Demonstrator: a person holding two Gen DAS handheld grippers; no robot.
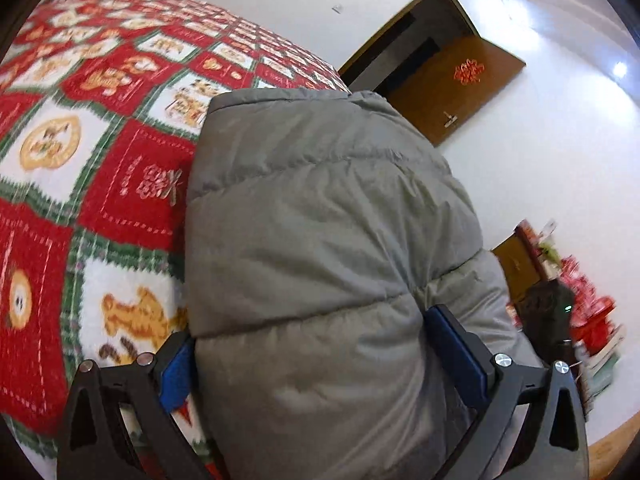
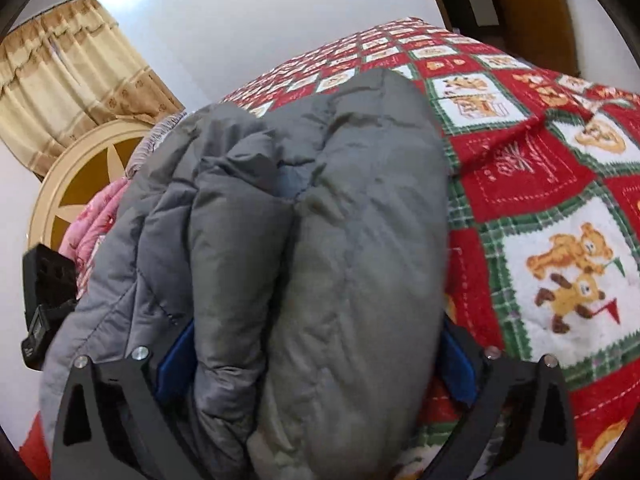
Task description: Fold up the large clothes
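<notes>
The grey padded jacket lies folded into a thick bundle on the bed, near its edge, on a red, white and green patchwork blanket with bear motifs. The left gripper straddles one end of the bundle: its jaws stand wide, and the blue pads bear against the padding on both sides, so the jacket is gripped. The right gripper straddles the other end with jaws spread to their widest; the bulky folds fill the gap, and whether the pads press or merely touch cannot be told. A brown door stands open beyond the bed.
</notes>
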